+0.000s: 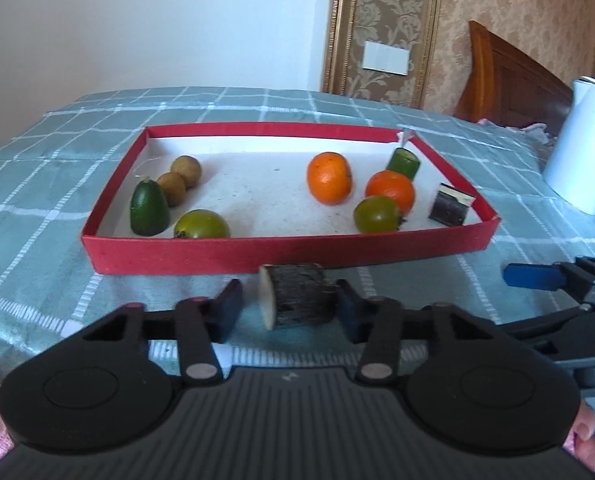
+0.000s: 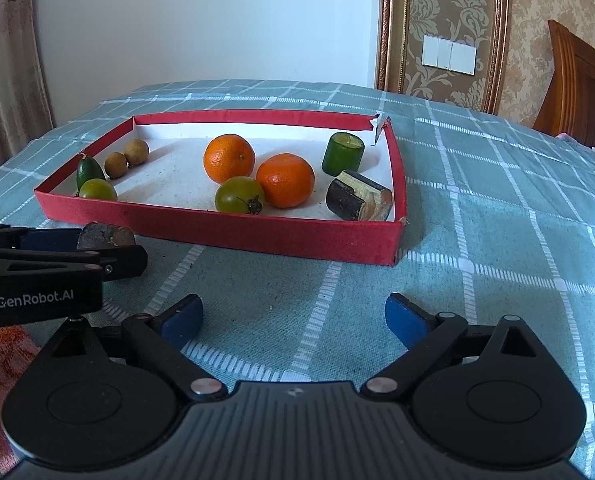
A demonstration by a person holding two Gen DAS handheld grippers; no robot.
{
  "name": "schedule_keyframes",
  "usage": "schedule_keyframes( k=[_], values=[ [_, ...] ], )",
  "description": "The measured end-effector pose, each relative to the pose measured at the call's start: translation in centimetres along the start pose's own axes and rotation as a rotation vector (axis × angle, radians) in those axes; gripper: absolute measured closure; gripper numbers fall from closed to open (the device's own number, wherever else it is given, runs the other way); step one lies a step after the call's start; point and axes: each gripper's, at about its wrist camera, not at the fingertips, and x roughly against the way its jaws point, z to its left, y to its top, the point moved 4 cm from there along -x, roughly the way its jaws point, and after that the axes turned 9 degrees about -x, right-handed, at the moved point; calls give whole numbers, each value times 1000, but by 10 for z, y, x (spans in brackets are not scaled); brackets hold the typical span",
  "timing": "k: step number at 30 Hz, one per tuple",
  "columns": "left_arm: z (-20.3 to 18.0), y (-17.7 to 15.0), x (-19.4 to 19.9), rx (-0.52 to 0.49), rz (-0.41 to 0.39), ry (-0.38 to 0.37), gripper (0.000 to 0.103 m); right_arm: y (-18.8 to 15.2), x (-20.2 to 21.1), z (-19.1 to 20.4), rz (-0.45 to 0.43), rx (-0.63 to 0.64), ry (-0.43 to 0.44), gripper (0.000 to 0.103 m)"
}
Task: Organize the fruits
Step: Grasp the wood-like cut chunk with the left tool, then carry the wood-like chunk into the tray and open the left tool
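A red tray (image 1: 281, 254) (image 2: 257, 236) on the checked cloth holds two oranges (image 1: 329, 178) (image 2: 229, 159), two green tomatoes (image 1: 202, 225) (image 2: 239, 195), two brown longans (image 1: 185, 166) (image 2: 136, 152), a green cucumber tip (image 1: 147, 209), a green cucumber stub (image 1: 403, 163) (image 2: 342, 153) and a dark sugarcane piece (image 1: 451, 210) (image 2: 357, 196). My left gripper (image 1: 289, 308) is open around another dark sugarcane piece (image 1: 295, 300) (image 2: 105, 235) lying in front of the tray; the right pad touches it, the left pad stands apart. My right gripper (image 2: 293, 320) is open and empty above the cloth.
A white kettle (image 1: 581, 148) stands at the right on the cloth. A wooden headboard (image 1: 509, 76) and a patterned wall with a light switch (image 2: 449, 56) lie behind. The right gripper's blue fingertip (image 1: 531, 276) shows at the right of the left wrist view.
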Motion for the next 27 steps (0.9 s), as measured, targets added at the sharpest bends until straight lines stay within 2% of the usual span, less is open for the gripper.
schedule_keyframes(
  k=[10,20,27],
  values=[
    [-2,-4,9,-47,-16,-16,72,0,0,0,0,0,0,4],
    [-2,-7,20,-88,-25,-21,72,0,0,0,0,0,0,4],
    [1,14,27,-97,-80,-21,72,0,0,1,0,0,-1,3]
  ],
)
